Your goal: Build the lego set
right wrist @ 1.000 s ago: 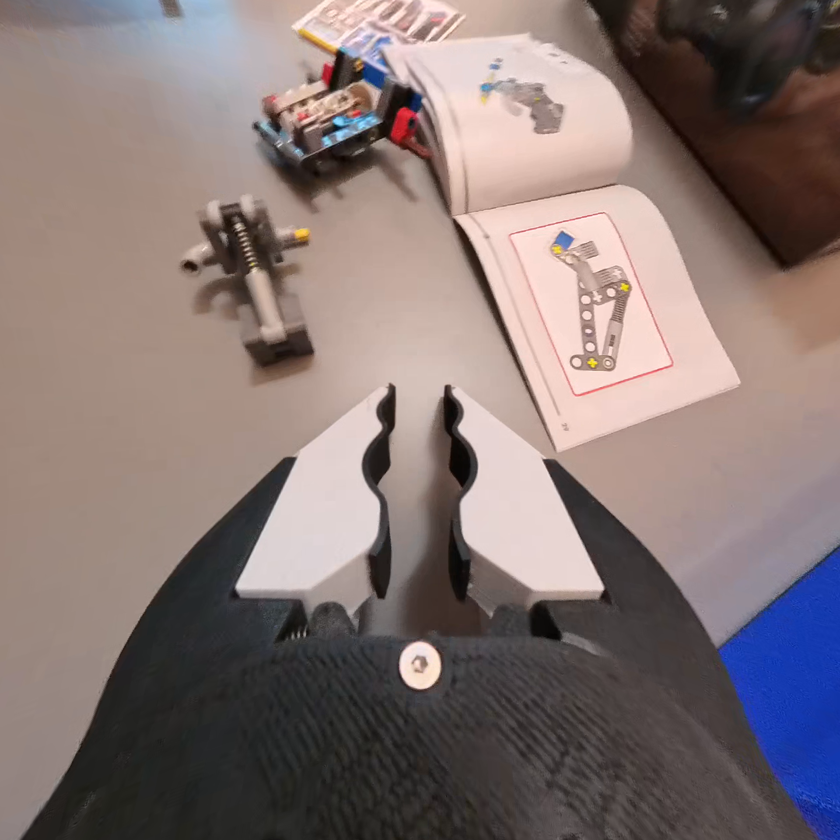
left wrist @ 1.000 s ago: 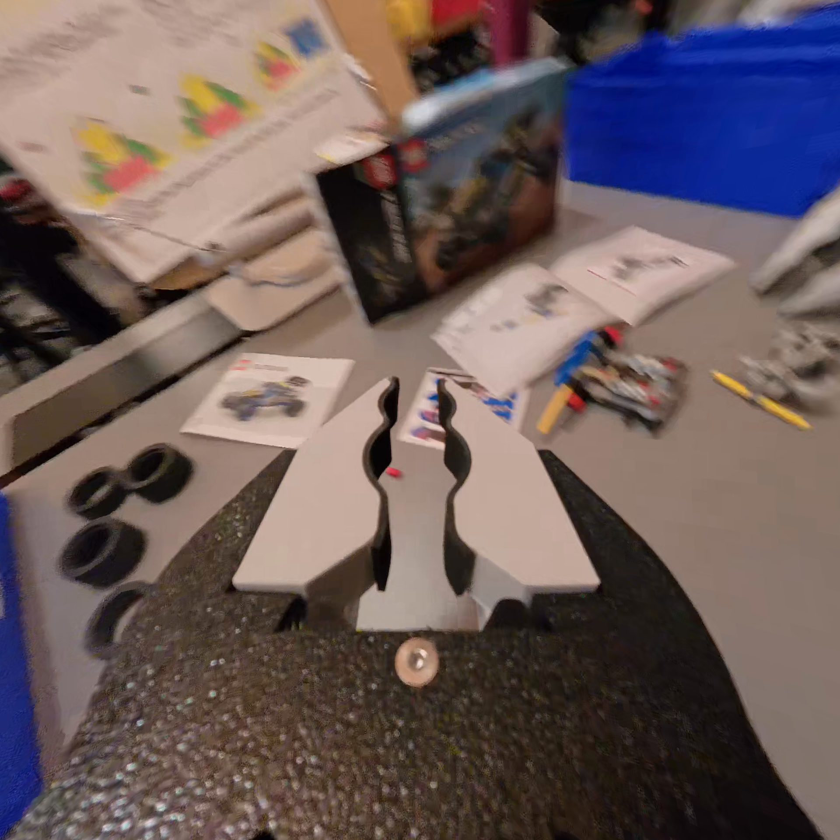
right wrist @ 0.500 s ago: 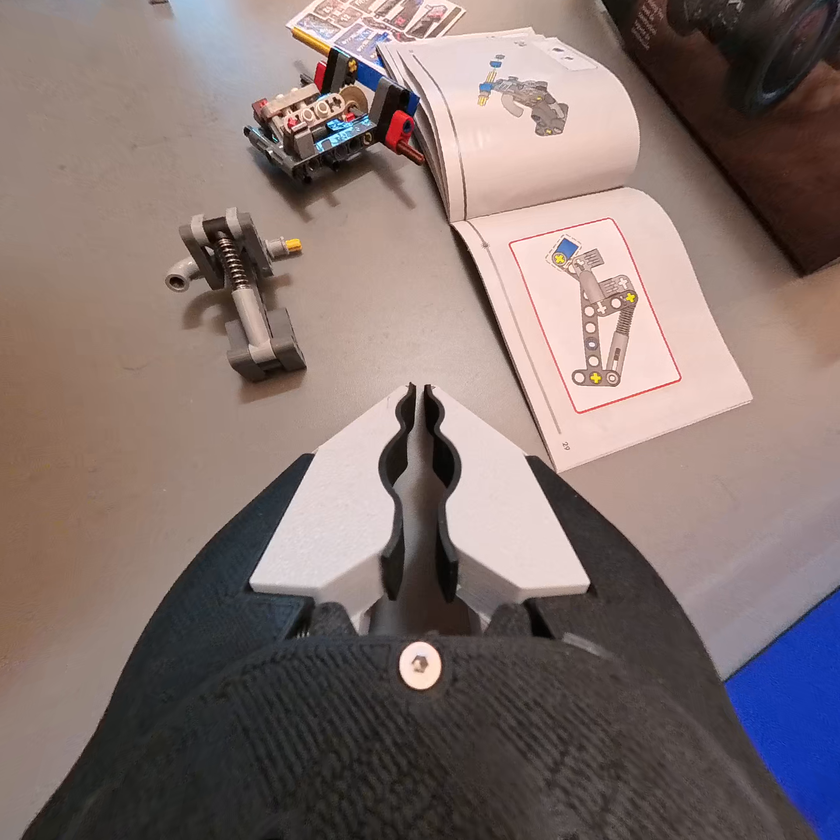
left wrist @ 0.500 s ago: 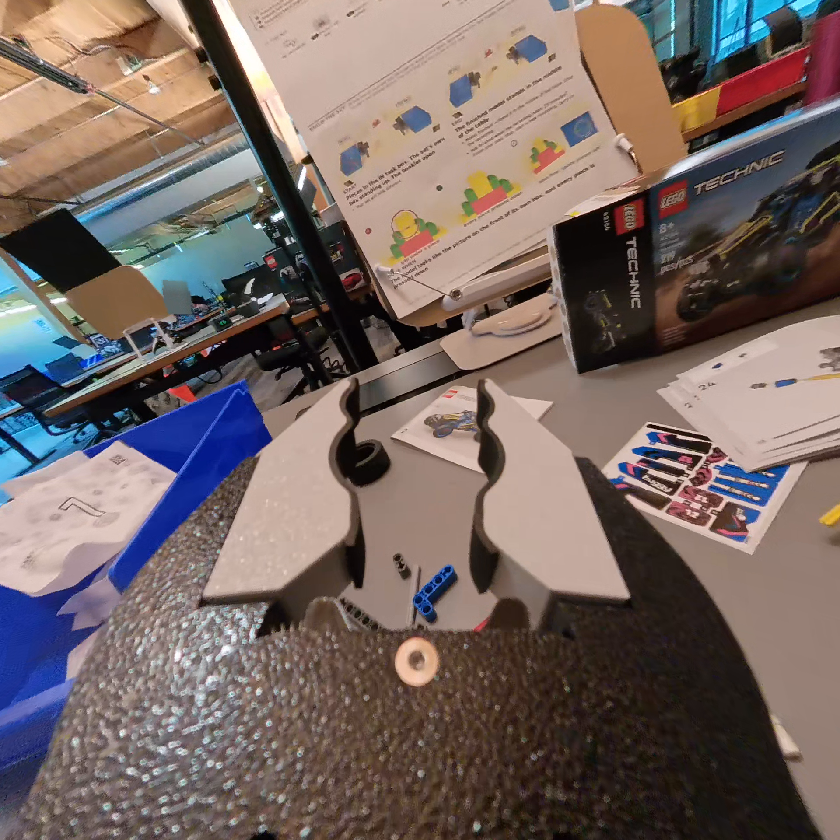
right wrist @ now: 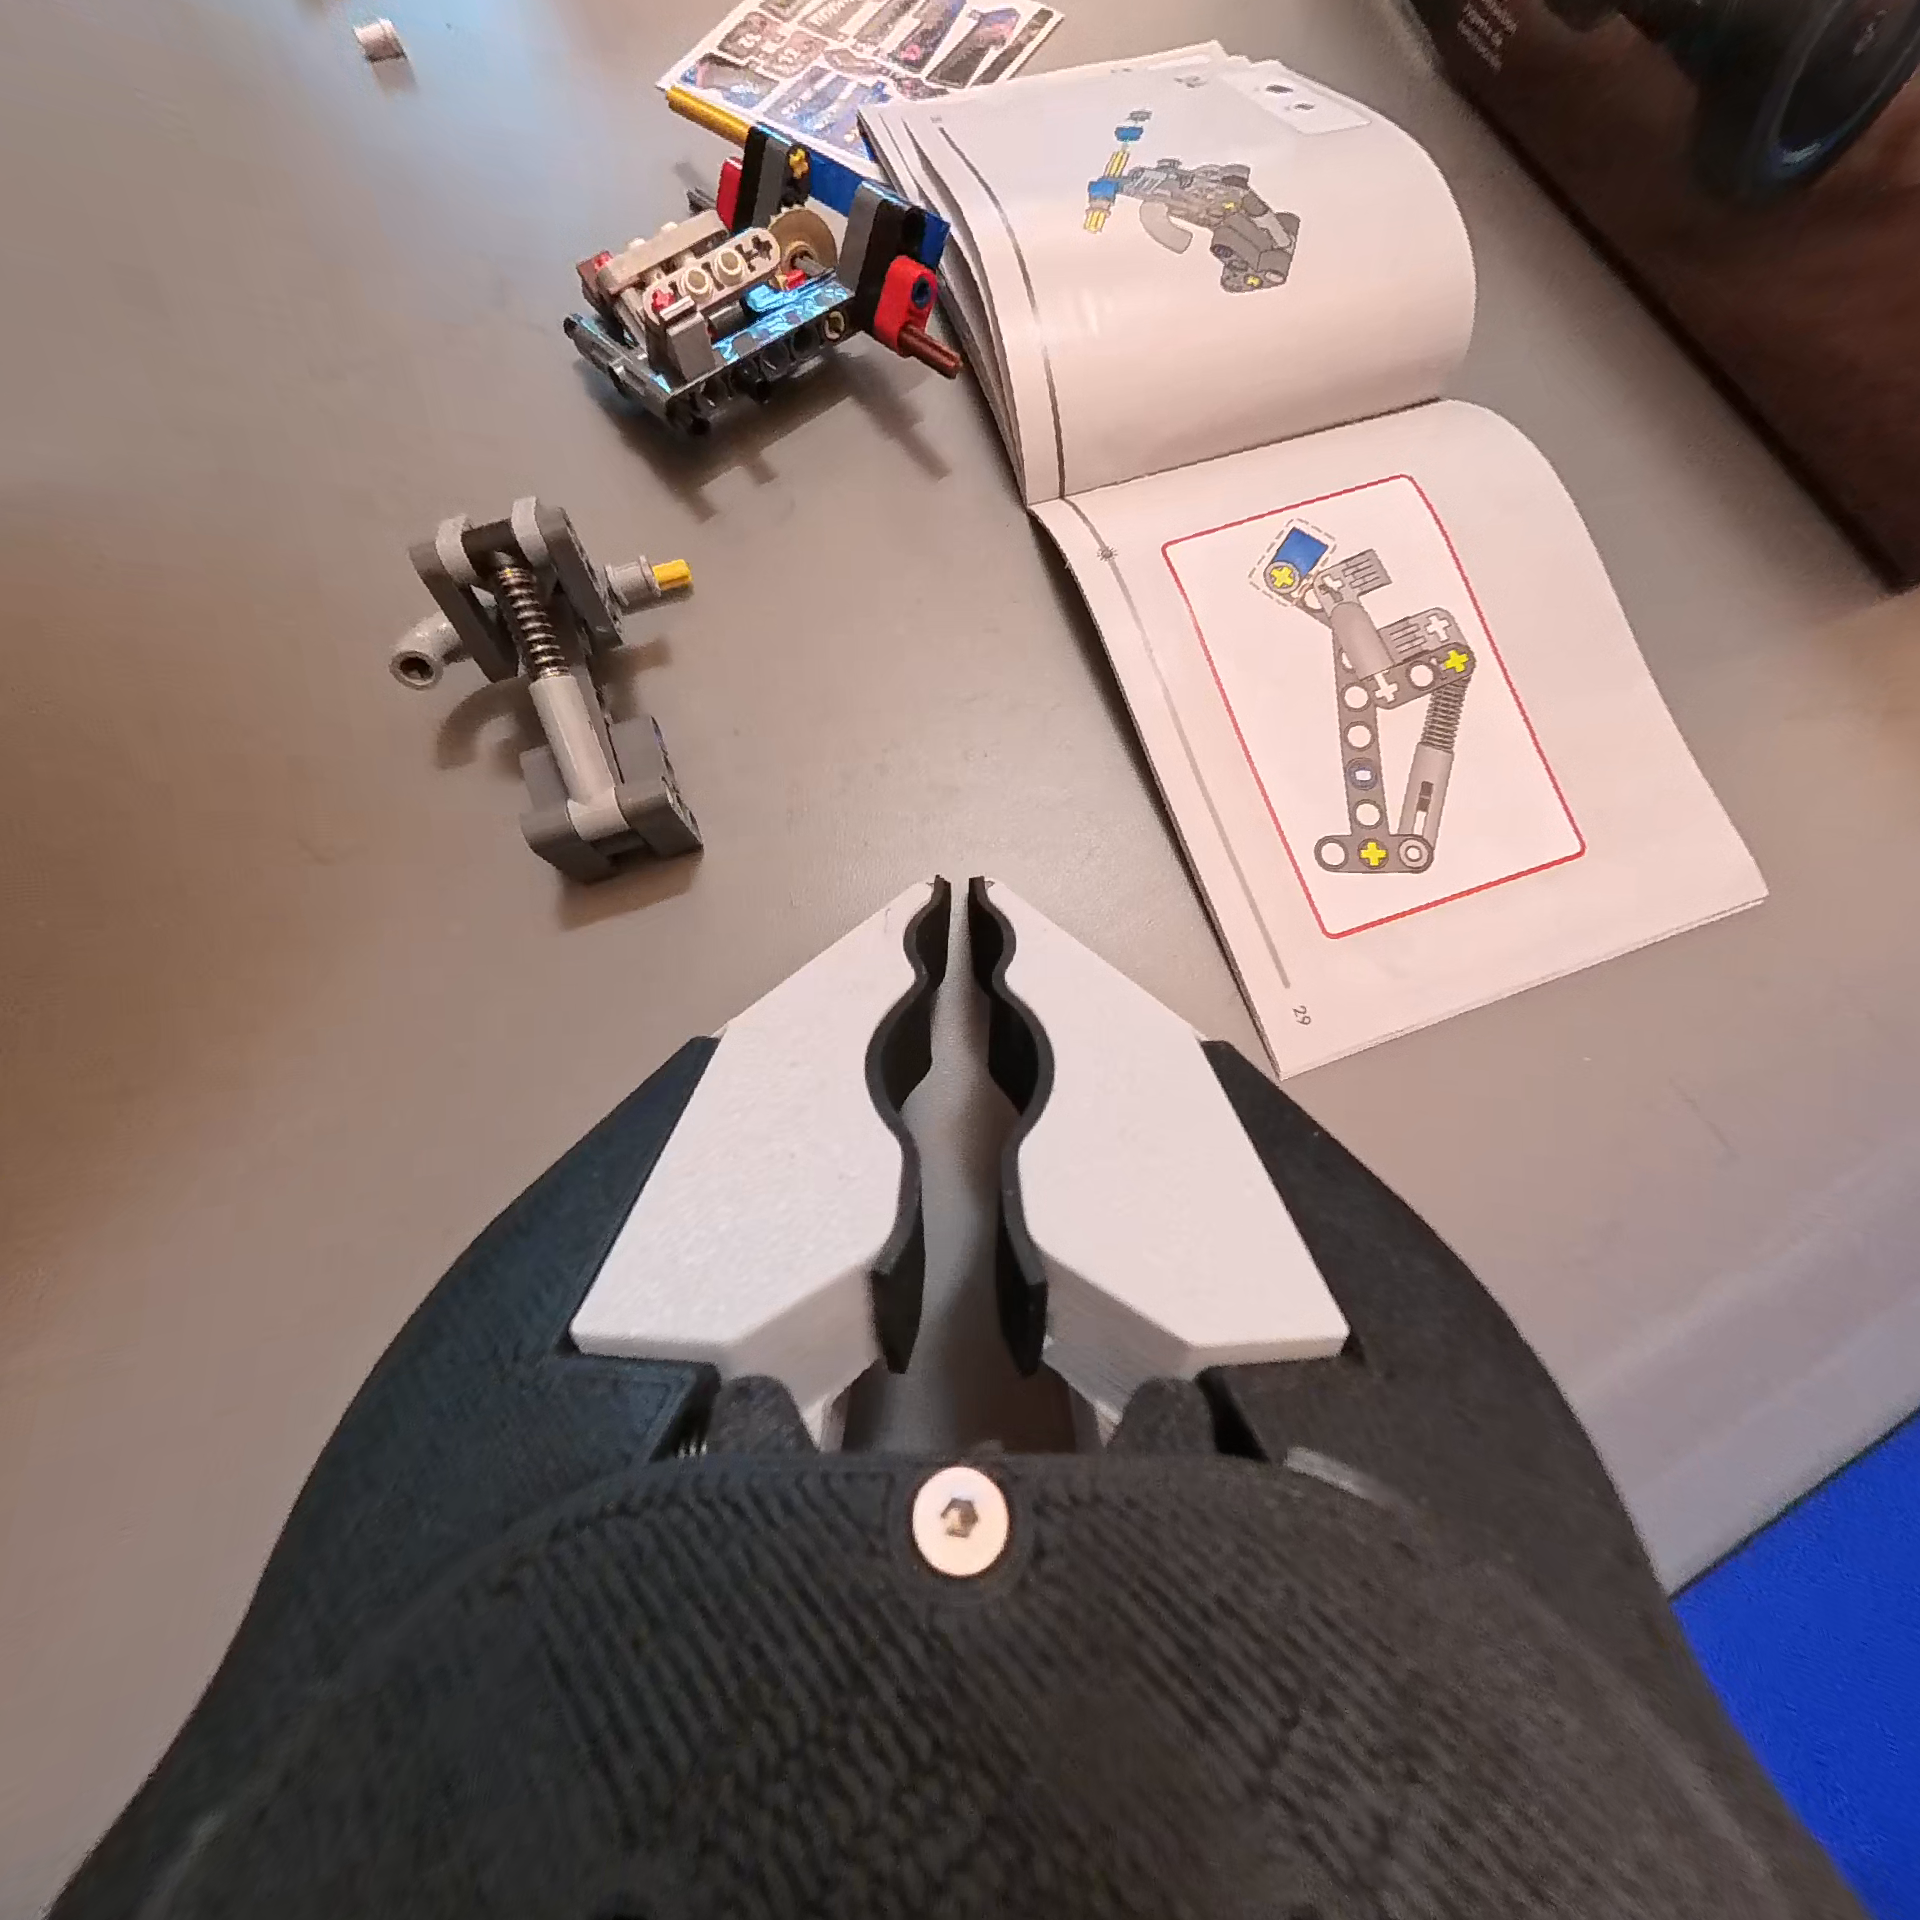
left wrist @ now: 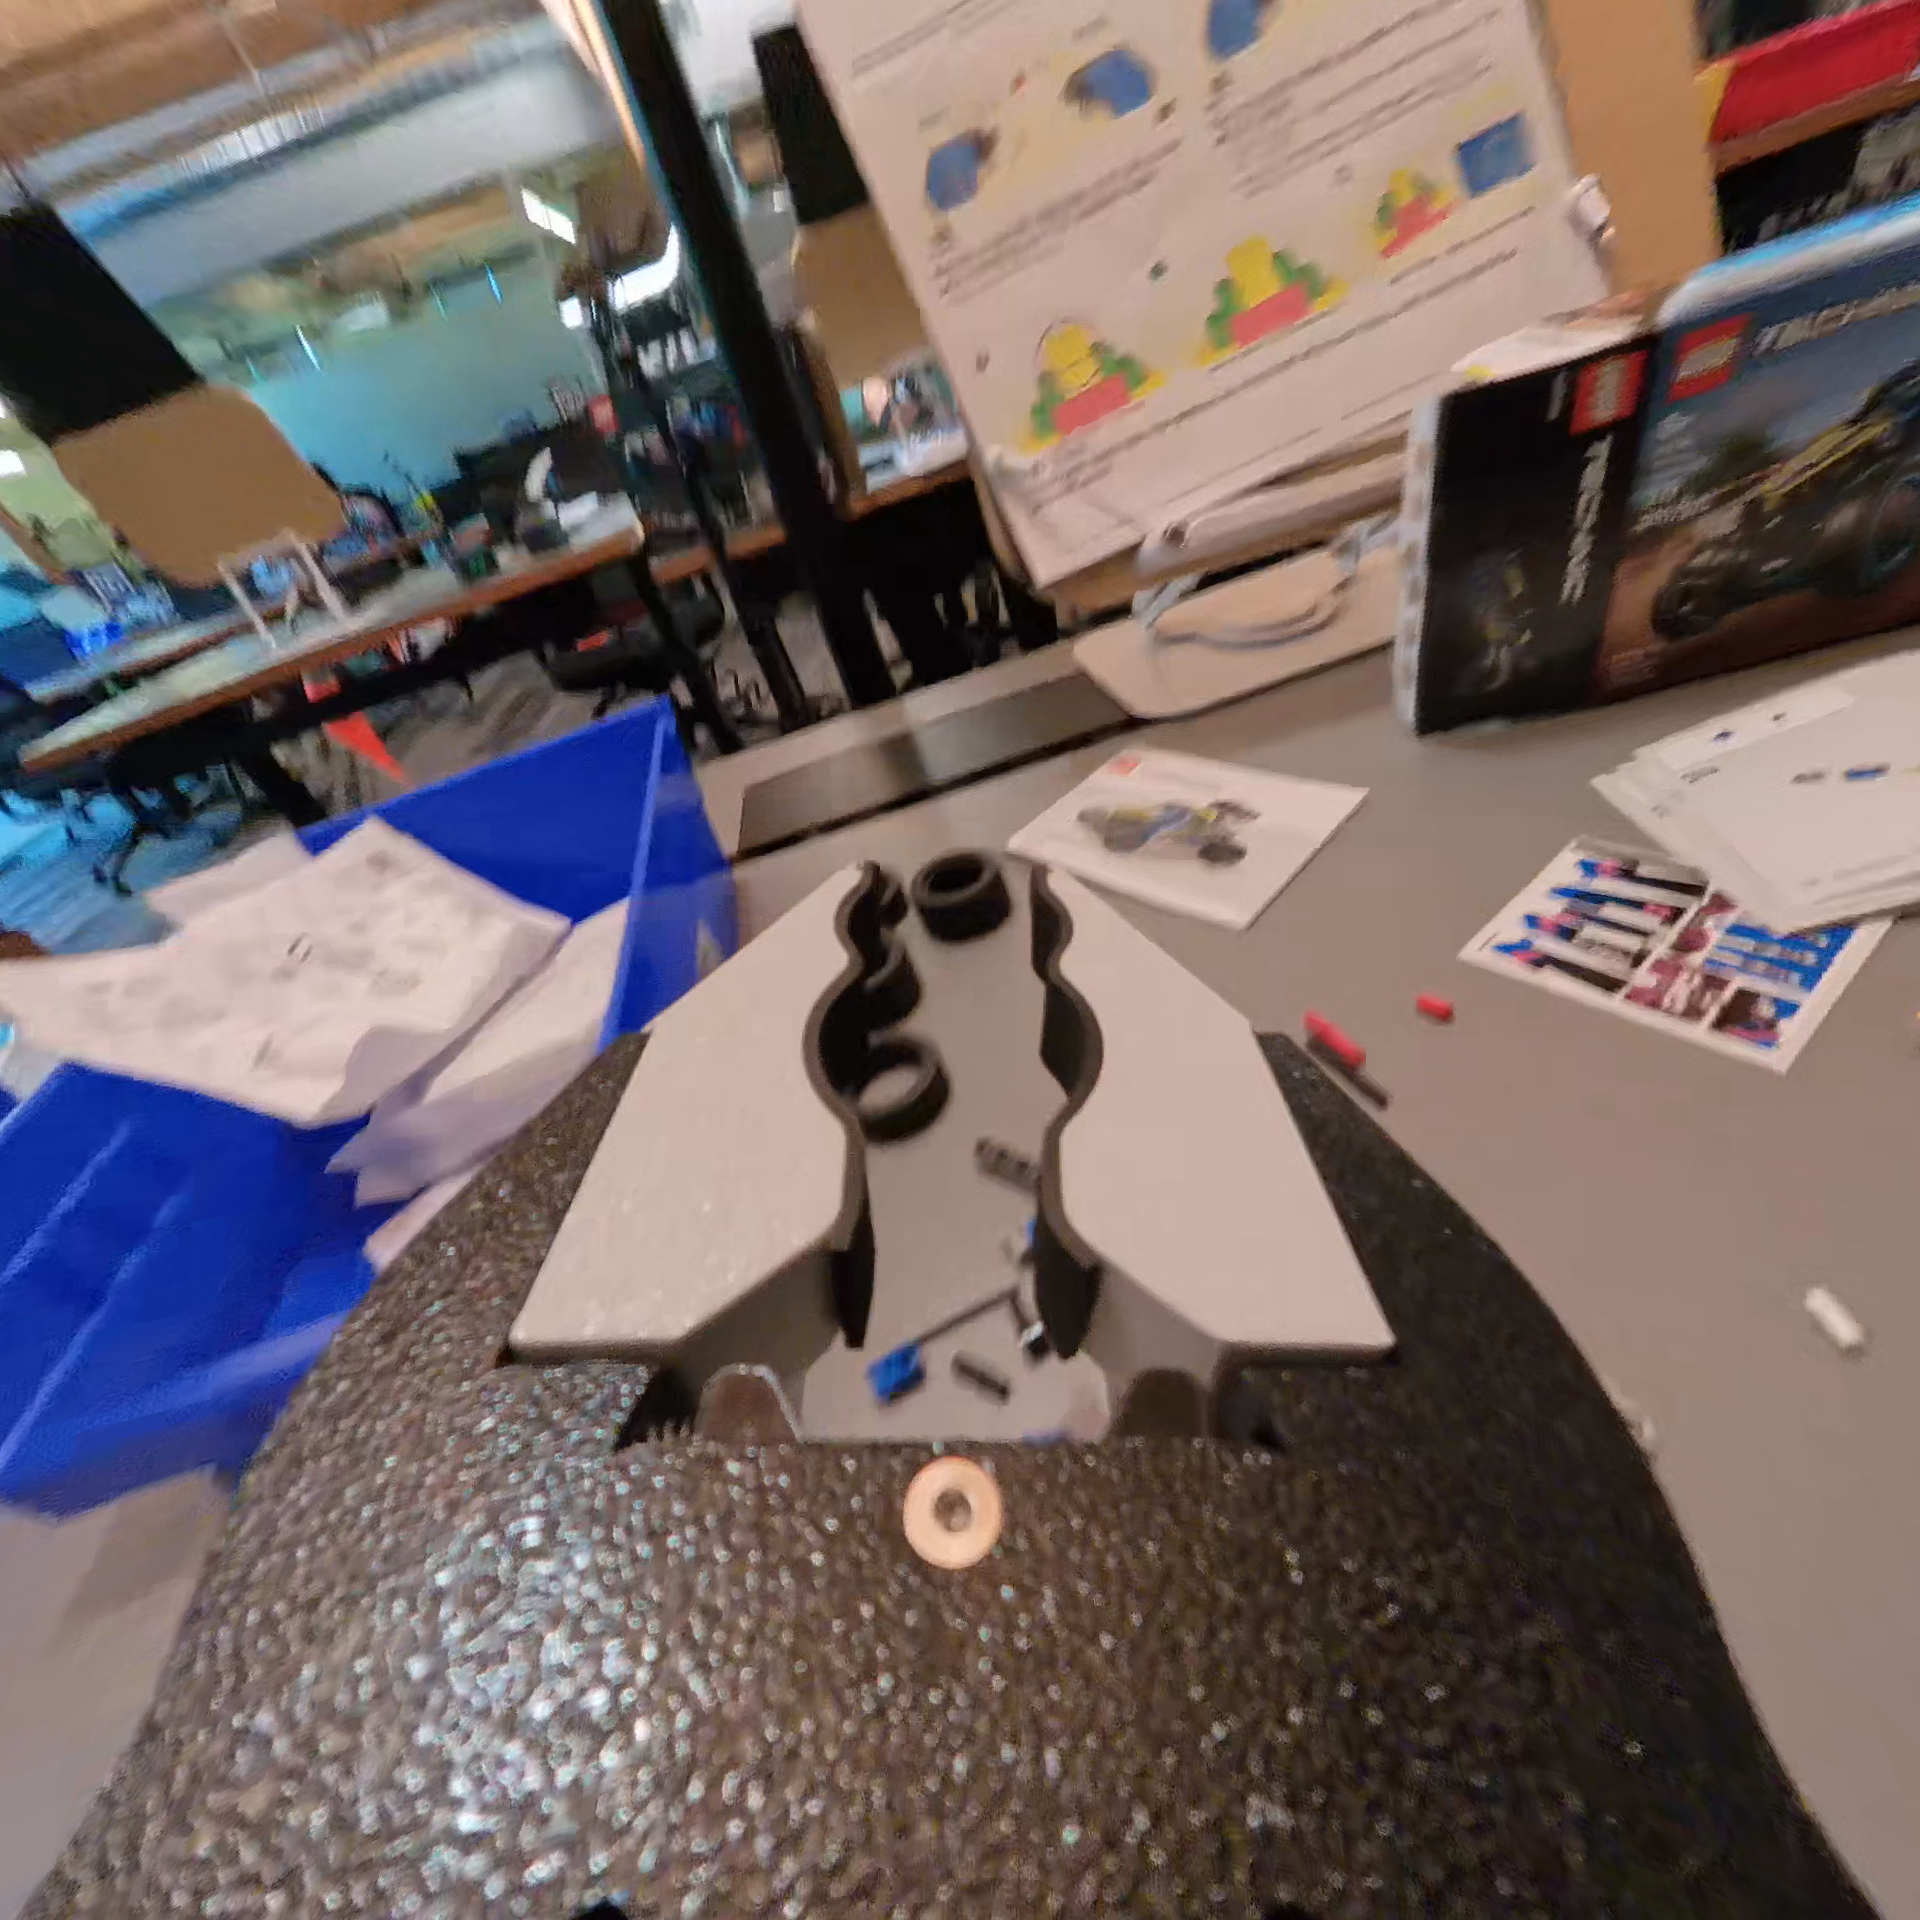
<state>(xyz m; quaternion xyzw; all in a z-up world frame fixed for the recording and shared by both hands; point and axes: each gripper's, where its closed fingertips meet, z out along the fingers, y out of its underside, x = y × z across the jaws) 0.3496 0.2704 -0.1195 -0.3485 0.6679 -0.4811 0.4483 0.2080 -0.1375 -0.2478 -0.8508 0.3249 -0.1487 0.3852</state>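
My left gripper [left wrist: 951, 883] is open and empty above the grey table, with black tyres [left wrist: 961, 896] and small loose pieces, among them a blue one [left wrist: 896, 1369], showing between its fingers. My right gripper [right wrist: 958, 883] is shut and empty, low over the table. A grey shock-absorber sub-assembly [right wrist: 556, 675] lies ahead-left of it. A larger grey, blue and red chassis assembly [right wrist: 758, 296] lies farther off. The open instruction booklet [right wrist: 1351, 665] lies to the right.
A blue bin [left wrist: 260, 1039] holding paper bags stands at the left. The set's box [left wrist: 1662, 540], a closed booklet [left wrist: 1184, 831], a sticker sheet [left wrist: 1662, 956] and small red pins [left wrist: 1335, 1034] lie on the table. A blue edge [right wrist: 1818, 1662] shows at lower right.
My left gripper swung left from the assemblies toward the tyres and blue bin and opened wider. My right gripper closed from open to shut and hardly moved.
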